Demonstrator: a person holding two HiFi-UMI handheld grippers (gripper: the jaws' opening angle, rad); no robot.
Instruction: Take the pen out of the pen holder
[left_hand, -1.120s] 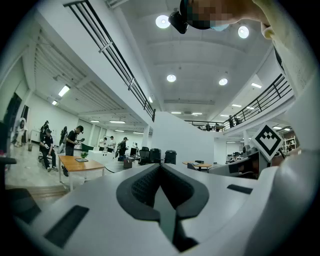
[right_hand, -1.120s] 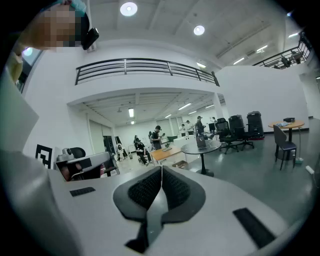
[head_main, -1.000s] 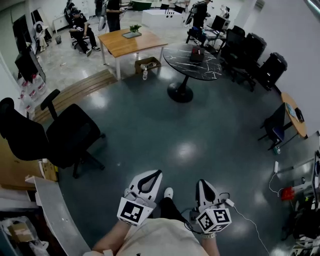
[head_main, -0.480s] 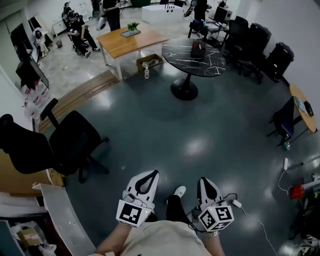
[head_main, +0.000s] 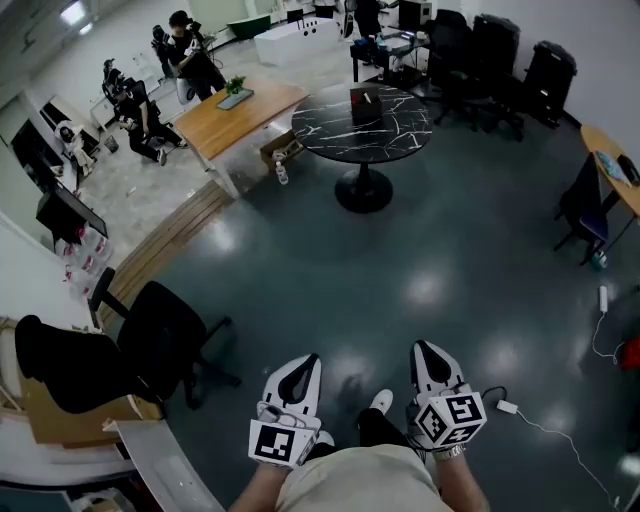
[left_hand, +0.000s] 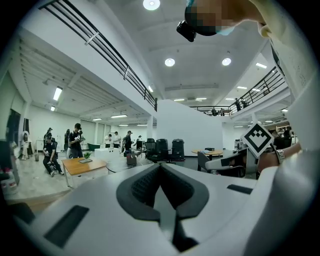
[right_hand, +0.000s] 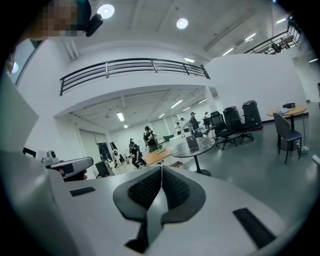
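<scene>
Two grippers: left gripper (head_main: 308, 362), right gripper (head_main: 420, 350), jaws pressed together, empty.
Place: well short of round table (head_main: 365, 122).
Pen: unseen; likely light, stiff, slick; pinch upper barrel.

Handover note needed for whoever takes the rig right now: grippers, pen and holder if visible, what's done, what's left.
Left gripper: fingers shut, nothing between them.
Right gripper: fingers shut, nothing between them.
Both are held low in front of the person, over the grey floor, pointing roughly toward the round black table.
Pen and pen holder: not identifiable in any view. A dark object sits on that table, too small to tell what it is.
Done: nothing; no pen in either gripper.
Left: find the holder, get to it, open a gripper, pull the pen out.
</scene>
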